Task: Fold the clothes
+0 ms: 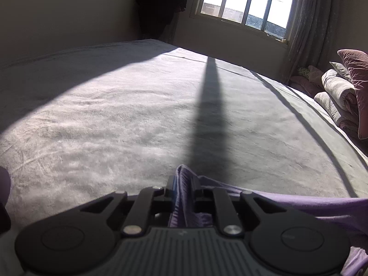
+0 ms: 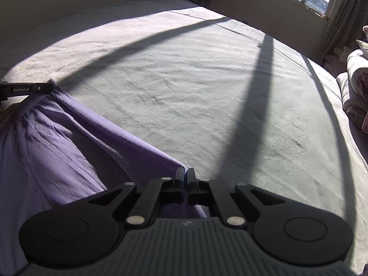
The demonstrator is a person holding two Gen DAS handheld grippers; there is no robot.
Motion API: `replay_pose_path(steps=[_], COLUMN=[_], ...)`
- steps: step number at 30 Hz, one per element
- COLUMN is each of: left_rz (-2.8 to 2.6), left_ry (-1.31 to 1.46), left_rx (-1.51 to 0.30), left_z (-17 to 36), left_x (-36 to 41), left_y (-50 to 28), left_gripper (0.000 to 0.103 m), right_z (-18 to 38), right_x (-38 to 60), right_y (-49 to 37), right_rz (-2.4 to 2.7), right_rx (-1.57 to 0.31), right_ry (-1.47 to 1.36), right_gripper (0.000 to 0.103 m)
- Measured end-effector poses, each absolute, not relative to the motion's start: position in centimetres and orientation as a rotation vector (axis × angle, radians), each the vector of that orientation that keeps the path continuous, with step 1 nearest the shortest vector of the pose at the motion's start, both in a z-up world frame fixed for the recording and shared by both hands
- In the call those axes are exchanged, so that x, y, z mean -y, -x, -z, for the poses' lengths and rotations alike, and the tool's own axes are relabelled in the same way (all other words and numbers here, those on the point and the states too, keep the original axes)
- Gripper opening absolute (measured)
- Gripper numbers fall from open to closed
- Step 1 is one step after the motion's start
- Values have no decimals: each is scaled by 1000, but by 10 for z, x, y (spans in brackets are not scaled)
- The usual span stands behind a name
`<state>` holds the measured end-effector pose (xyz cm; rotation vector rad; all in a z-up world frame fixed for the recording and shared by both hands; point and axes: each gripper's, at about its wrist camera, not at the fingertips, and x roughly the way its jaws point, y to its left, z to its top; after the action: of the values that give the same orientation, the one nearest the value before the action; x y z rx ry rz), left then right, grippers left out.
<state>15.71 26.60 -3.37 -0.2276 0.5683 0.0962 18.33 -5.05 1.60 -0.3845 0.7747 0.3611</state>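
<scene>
A purple garment (image 2: 57, 138) hangs stretched between my two grippers above a grey bed (image 2: 184, 80). My right gripper (image 2: 185, 177) is shut on one corner of it, at the garment's right end. My left gripper (image 1: 182, 181) is shut on a bunched fold of the same purple cloth (image 1: 299, 204), which trails off to the right. In the right wrist view the left gripper (image 2: 49, 87) shows at the far left, at the garment's ribbed edge. Most of the garment below the grippers is hidden.
The bed's grey blanket (image 1: 115, 115) spreads ahead, crossed by long shadows. A window (image 1: 248, 0) with a curtain (image 1: 310, 27) is at the back. Rolled bedding and a pillow (image 1: 354, 87) lie at the right edge. A dark garment (image 1: 161, 4) hangs in the far corner.
</scene>
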Motion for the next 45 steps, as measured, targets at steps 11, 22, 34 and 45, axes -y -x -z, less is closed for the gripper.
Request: replay_pose_path(steps=[11, 22, 34, 45], left_rz=[-108, -149, -124, -13], left_ry=[207, 195, 128, 117], left_rx=[-461, -545, -557, -573], left_z=[25, 34, -2, -24], left_x=[-263, -262, -235, -183], left_y=[-146, -163, -152, -140], left_gripper=[5, 18, 46, 51], right_z=[15, 42, 14, 5], right_x=[33, 18, 49, 104], right_y=[-236, -234, -219, -188], right_rz=[-205, -160, -172, -139], right_rx=[-728, -656, -672, -689], right_ry=[387, 434, 324, 261], right_gripper=[2, 10, 38, 40])
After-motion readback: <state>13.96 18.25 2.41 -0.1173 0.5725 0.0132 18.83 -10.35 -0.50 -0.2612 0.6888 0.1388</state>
